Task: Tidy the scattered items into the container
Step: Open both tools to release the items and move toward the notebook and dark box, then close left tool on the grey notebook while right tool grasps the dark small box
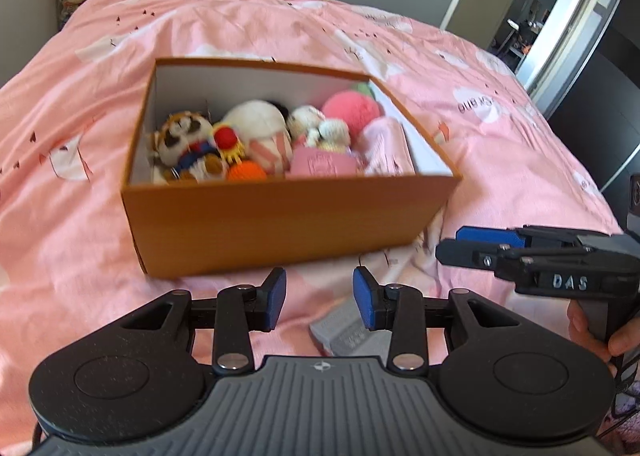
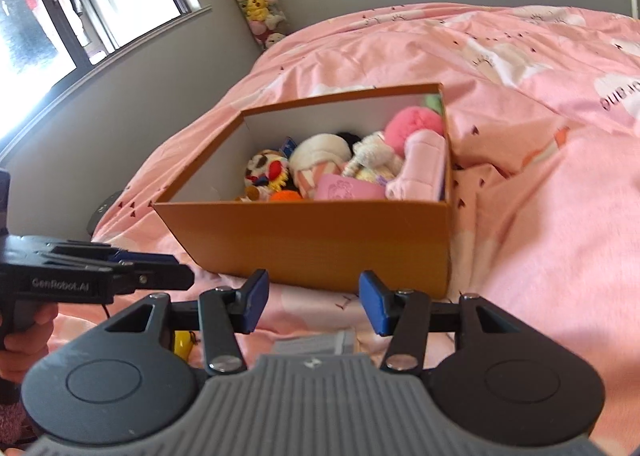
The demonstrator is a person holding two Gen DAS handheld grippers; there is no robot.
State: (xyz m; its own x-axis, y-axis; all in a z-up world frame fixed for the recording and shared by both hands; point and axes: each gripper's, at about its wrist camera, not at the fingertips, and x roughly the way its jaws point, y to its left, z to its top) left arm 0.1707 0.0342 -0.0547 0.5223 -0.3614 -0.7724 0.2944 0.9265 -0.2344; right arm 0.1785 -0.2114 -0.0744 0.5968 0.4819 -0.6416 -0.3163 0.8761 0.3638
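Pink printed duvet [image 1: 100, 128] covers the bed; grey wall and window behind. Orange cardboard box [image 1: 280, 224] sits open-topped on the duvet, long axis running left-right across both wrist views, one long side facing the grippers. Inside: raccoon plush [image 1: 184, 144], white plush [image 1: 260, 124], pink ball [image 1: 352, 108], orange ball [image 1: 247, 171], pink folded cloth [image 2: 424, 164]. Grey ribbed item [image 1: 348, 336] lies on the duvet just before the box, below the left gripper [image 1: 320, 298], whose jaws are parted and empty. Right gripper [image 2: 314, 302] level, jaws likewise spread, nothing held. Small yellow object [image 2: 183, 342] beside it.
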